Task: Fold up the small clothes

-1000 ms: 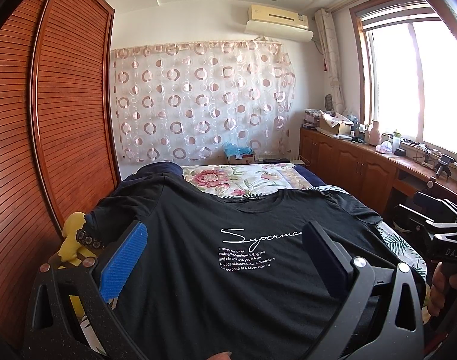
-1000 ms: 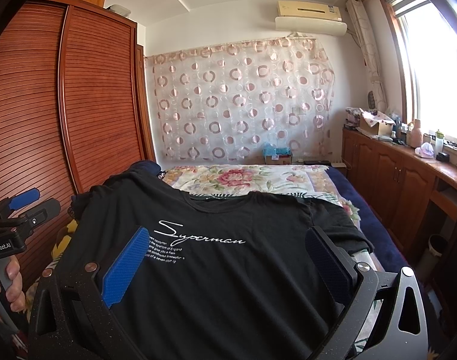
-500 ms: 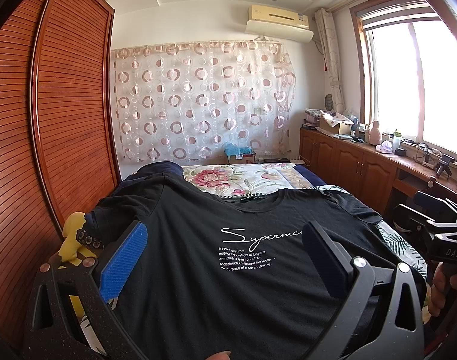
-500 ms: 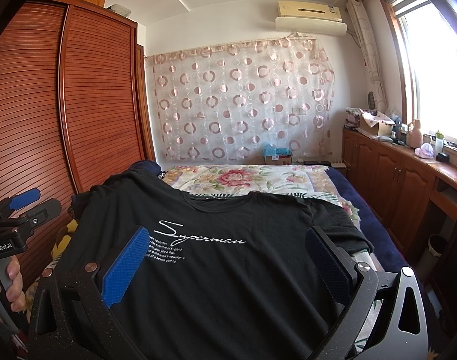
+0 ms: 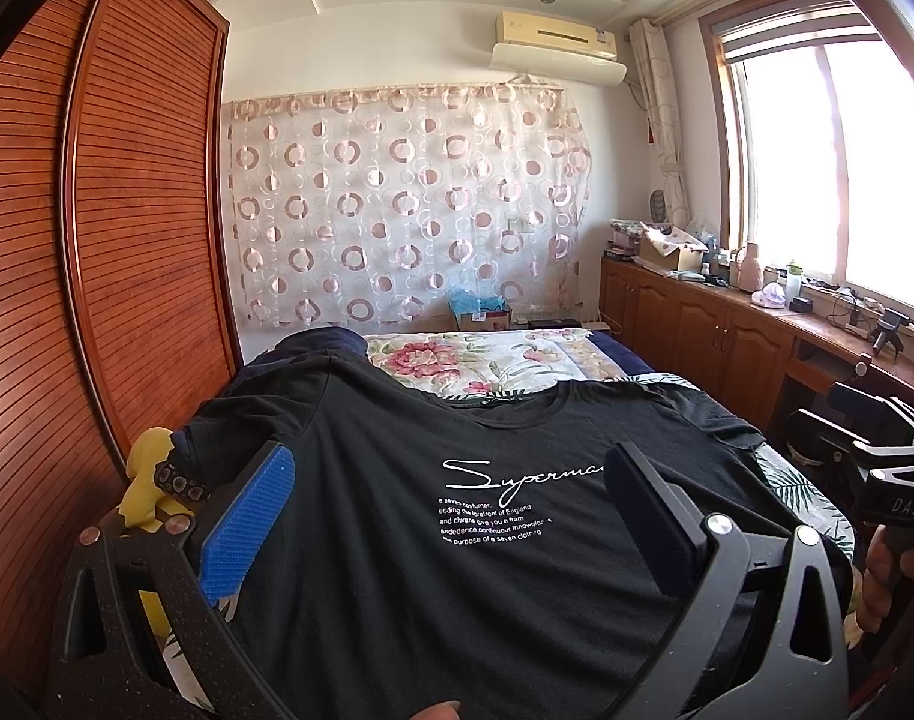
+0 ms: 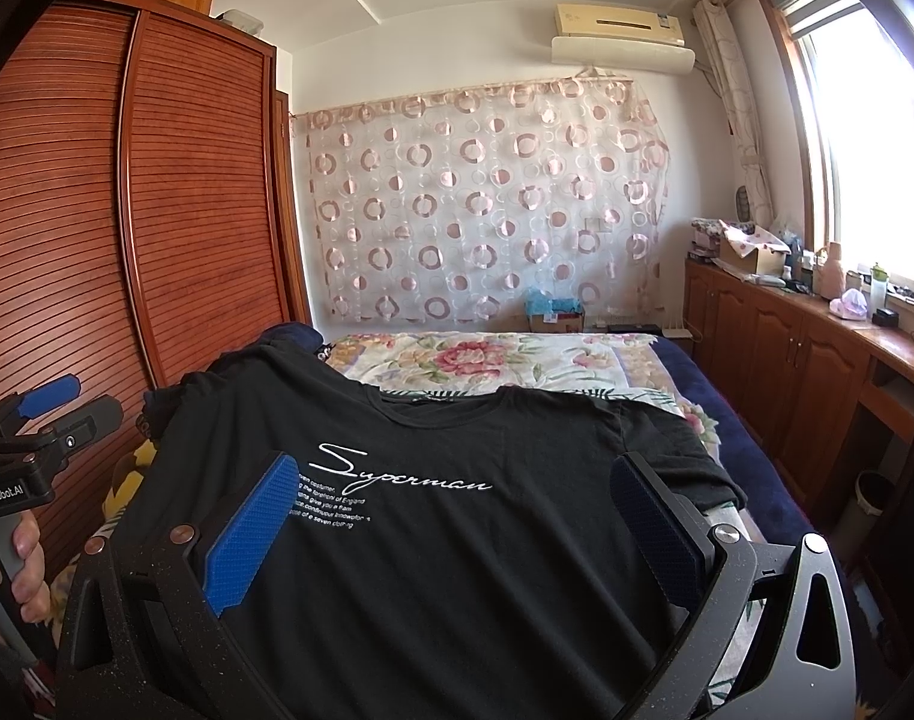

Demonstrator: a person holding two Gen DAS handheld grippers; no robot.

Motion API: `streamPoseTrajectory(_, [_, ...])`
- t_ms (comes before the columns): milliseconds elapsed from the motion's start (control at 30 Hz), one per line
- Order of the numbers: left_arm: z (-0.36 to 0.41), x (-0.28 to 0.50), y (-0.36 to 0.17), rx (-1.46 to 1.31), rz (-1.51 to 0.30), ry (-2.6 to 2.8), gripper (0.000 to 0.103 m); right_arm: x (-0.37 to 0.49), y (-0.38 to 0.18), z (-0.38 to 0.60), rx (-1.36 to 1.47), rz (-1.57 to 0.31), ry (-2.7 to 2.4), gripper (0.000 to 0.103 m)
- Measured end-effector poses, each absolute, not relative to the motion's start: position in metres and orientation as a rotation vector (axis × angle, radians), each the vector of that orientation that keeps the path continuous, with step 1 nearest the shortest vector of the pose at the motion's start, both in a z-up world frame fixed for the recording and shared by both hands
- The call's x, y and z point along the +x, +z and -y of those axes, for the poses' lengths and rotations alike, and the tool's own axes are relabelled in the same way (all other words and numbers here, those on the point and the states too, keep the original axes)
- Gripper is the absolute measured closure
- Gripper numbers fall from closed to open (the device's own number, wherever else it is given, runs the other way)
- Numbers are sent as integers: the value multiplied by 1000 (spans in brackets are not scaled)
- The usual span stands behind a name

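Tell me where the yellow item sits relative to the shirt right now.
In the left wrist view the yellow item lies at the bed's left edge, beside the black T-shirt's left sleeve, against the wooden wardrobe.

A slatted wooden wardrobe (image 5: 126,228) fills the left wall. A sheer curtain (image 5: 402,204) with pink rings hangs across the far wall, an air conditioner (image 5: 556,39) above it. The bed (image 6: 730,441) carries a floral sheet (image 5: 487,360) — a yellow cloth (image 5: 147,480) lies at its left edge. Under the bright window (image 5: 829,174) runs a wooden cabinet (image 5: 697,330) cluttered with boxes and bottles — a blue-topped box (image 6: 553,309) sits by the curtain.
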State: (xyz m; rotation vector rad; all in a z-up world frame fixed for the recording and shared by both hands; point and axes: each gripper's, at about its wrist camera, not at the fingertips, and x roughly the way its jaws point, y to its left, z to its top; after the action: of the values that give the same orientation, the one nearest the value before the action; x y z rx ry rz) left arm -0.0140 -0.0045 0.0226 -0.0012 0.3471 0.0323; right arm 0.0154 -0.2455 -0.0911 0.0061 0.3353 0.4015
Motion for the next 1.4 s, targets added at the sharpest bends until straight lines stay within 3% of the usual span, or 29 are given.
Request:
streamPoseTrajectory(800, [-3,-16,33,3,-367,28,0,25,-100,242,0,-359,430,0])
streamPoseTrajectory(1400, [-70,13,-6,3,-440,101,0,66,-109,226,-50,-445,488,0])
